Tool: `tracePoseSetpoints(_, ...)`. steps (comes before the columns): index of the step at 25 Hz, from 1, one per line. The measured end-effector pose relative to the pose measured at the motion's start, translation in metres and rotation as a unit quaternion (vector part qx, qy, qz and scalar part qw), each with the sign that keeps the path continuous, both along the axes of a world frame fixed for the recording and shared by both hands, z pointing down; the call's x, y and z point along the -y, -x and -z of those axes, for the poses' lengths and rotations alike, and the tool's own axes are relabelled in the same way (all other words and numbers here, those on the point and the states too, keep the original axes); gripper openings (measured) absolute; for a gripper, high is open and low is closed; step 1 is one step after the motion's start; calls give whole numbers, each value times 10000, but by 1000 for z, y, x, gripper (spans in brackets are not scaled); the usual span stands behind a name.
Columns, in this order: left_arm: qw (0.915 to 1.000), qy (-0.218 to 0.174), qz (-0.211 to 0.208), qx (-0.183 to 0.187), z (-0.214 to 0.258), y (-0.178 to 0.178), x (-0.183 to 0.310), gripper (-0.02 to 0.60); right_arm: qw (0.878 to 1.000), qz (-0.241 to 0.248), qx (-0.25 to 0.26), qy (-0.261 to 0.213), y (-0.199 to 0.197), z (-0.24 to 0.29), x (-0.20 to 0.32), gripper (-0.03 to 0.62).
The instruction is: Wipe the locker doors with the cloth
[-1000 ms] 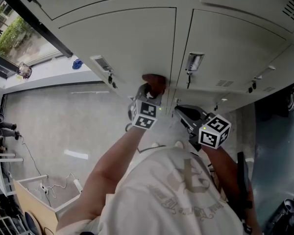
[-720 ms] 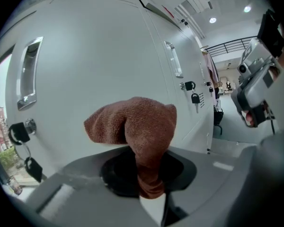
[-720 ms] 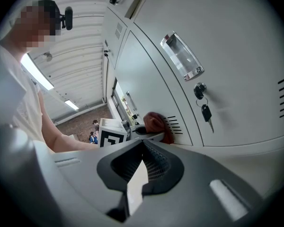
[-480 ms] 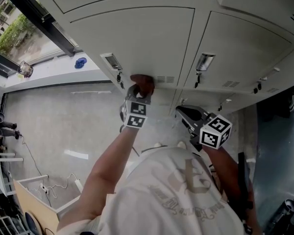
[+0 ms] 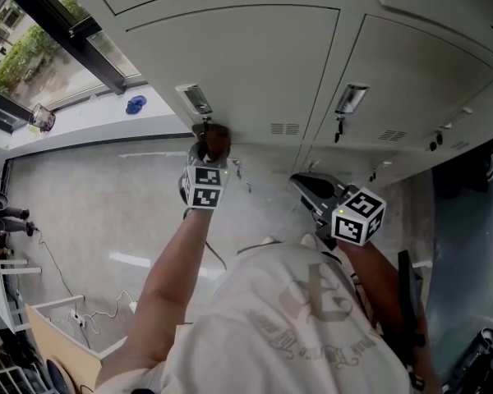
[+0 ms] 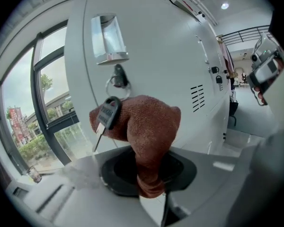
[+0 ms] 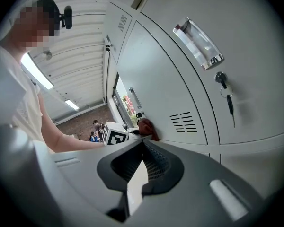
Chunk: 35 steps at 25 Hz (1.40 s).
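Note:
A reddish-brown cloth (image 5: 214,139) is pressed against the lower left of a grey locker door (image 5: 255,64), just under its lock. My left gripper (image 5: 209,148) is shut on the cloth. In the left gripper view the cloth (image 6: 142,124) bulges out of the left gripper (image 6: 149,167) and touches the key (image 6: 107,114) that hangs from the lock (image 6: 119,74). My right gripper (image 5: 306,187) hangs back from the lockers, shut with nothing in it. The right gripper view shows the right gripper (image 7: 143,142) closed and the cloth (image 7: 147,128) far off by the door's vents (image 7: 183,122).
The neighbouring locker door (image 5: 411,72) has its own lock and key (image 5: 340,126). A window (image 5: 33,64) and sill with a blue object (image 5: 135,105) lie to the left. Grey floor (image 5: 107,203) spreads below, with a box (image 5: 57,335) at lower left.
The left gripper has slid the cloth leftward along the lower part of the door, from near the door's right edge to under the lock. The right gripper has hardly moved.

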<state>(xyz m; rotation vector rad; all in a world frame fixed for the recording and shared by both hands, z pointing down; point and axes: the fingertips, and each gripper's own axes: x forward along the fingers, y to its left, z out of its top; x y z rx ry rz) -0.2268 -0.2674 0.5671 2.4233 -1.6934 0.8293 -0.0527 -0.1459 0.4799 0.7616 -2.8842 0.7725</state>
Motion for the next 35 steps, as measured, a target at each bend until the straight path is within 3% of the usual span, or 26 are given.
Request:
tracePoseSetpoints(8, 9965, 145, 820, -95, -7, 48, 2, 83, 10000, -74, -14, 21, -2, -2, -2, 8)
tracePoseSetpoints(14, 9937, 216, 1070, -268, -15, 40, 2, 83, 10000, -51, -53, 66, -13, -5, -6, 8)
tracePoseSetpoints(25, 9949, 478, 588, -660, -31, -50, 2, 84, 9998, -71, 42, 182, -43, -7, -4, 8)
tracePoseSetpoints(35, 9939, 622, -320, -847, -30, -167, -2, 84, 9997, -154, 63, 203, -82, -9, 1, 8)
